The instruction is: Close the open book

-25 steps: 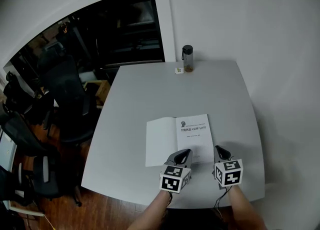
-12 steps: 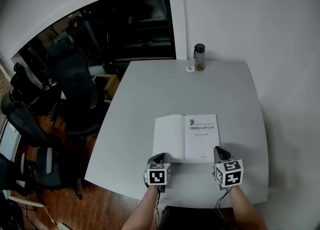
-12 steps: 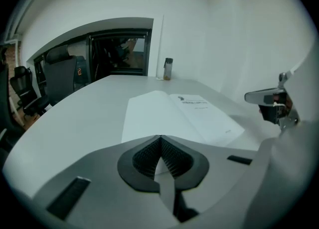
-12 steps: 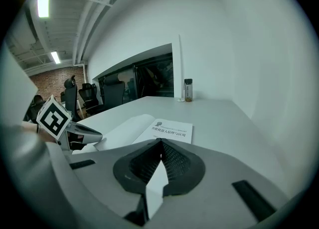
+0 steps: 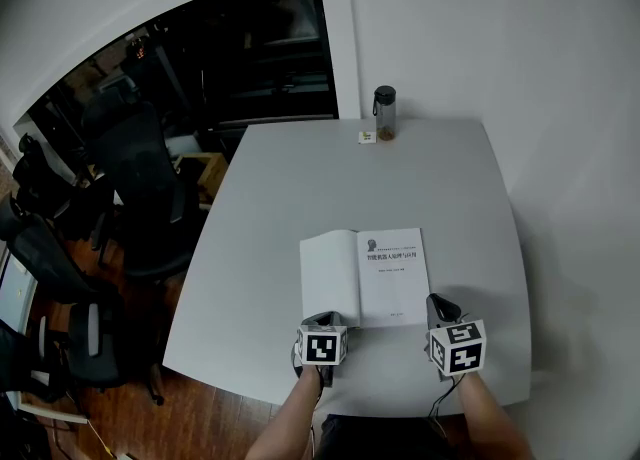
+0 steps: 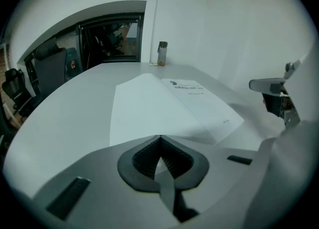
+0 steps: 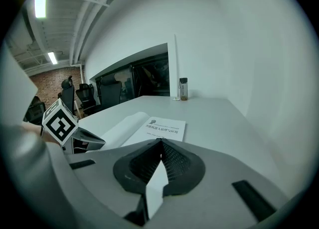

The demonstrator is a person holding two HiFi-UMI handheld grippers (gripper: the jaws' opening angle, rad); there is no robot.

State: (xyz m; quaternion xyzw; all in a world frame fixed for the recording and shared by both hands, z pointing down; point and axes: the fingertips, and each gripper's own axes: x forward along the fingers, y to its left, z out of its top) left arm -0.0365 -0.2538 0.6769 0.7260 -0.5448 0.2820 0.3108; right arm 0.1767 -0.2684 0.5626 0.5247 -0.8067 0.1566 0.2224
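The open book (image 5: 365, 276) lies flat on the grey table (image 5: 290, 188), its left page blank and its right page printed with a title. My left gripper (image 5: 319, 319) sits just in front of the book's near-left corner, jaws shut and empty. In the left gripper view the closed tips (image 6: 159, 137) point down at the blank page of the book (image 6: 164, 106). My right gripper (image 5: 441, 306) rests off the near-right corner, shut with nothing in it. The right gripper view shows its tips (image 7: 160, 142) closed and the book (image 7: 162, 127) ahead to the left.
A dark-lidded bottle (image 5: 384, 113) and a small white object (image 5: 367, 136) stand at the table's far edge. Office chairs (image 5: 140, 188) crowd the floor past the left edge, in front of a dark window. A white wall runs along the right side.
My left gripper has swung left and down, from over the printed page's near edge to the near-left corner of the book. The right gripper has stayed in place.
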